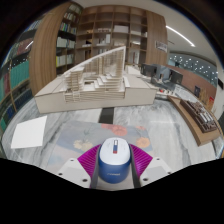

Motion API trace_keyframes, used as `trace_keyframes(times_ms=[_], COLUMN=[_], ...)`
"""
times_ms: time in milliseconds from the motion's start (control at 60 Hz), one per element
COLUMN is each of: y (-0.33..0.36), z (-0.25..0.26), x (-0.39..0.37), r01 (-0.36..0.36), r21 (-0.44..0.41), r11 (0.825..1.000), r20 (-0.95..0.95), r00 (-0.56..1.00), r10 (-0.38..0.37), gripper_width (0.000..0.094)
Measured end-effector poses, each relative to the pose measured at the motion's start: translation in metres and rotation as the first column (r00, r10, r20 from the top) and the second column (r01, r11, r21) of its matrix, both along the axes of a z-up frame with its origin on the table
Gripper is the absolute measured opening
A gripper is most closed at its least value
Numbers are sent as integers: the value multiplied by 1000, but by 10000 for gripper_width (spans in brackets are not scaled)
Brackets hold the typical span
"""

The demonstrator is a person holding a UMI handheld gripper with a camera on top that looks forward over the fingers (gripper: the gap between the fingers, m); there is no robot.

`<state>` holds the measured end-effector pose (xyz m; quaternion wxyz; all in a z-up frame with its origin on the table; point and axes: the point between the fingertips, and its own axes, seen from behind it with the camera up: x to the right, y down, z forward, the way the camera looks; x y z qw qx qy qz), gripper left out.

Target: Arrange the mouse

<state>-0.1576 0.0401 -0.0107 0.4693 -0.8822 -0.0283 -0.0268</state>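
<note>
A blue and white computer mouse (pixel 111 163) sits between my two fingers, its white top facing up. My gripper (pixel 111 172) is shut on the mouse: the magenta pads (pixel 86 160) press against both its sides. The mouse is held above a marbled table top (pixel 70 130). A pink mouse mat (pixel 124 130) lies on the table just ahead of the fingers.
A large wooden architectural model (pixel 97 80) stands on the table beyond the mat. A white sheet (pixel 32 131) lies on the table to the left. Bookshelves (pixel 100 25) line the back of the room. Desks with chairs (pixel 195 105) stand to the right.
</note>
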Motion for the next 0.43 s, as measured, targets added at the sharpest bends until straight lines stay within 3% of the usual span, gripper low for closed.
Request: trace_keyframes(times_ms=[117, 133, 150, 183, 200, 233, 433], y=[-5, -6, -8, -14, -17, -25, -96], z=[0, 3, 7, 16, 20, 28, 66], x=[-5, -7, -8, -8, -6, -1, 62], r01=[-43, -49, -55, -64, -67, -76, -94], r21=[-81, -83, -82, -83, -83, -81, -41], r11=[996, 995, 995, 995, 994, 994, 995], r20=[-60, -85, -107, -135, -142, -148, -162], r00=[997, 996, 993, 989, 988, 987, 983], r10=[39, 42, 47, 53, 55, 63, 86], gripper_width=[584, 684, 709, 871, 900, 820, 842])
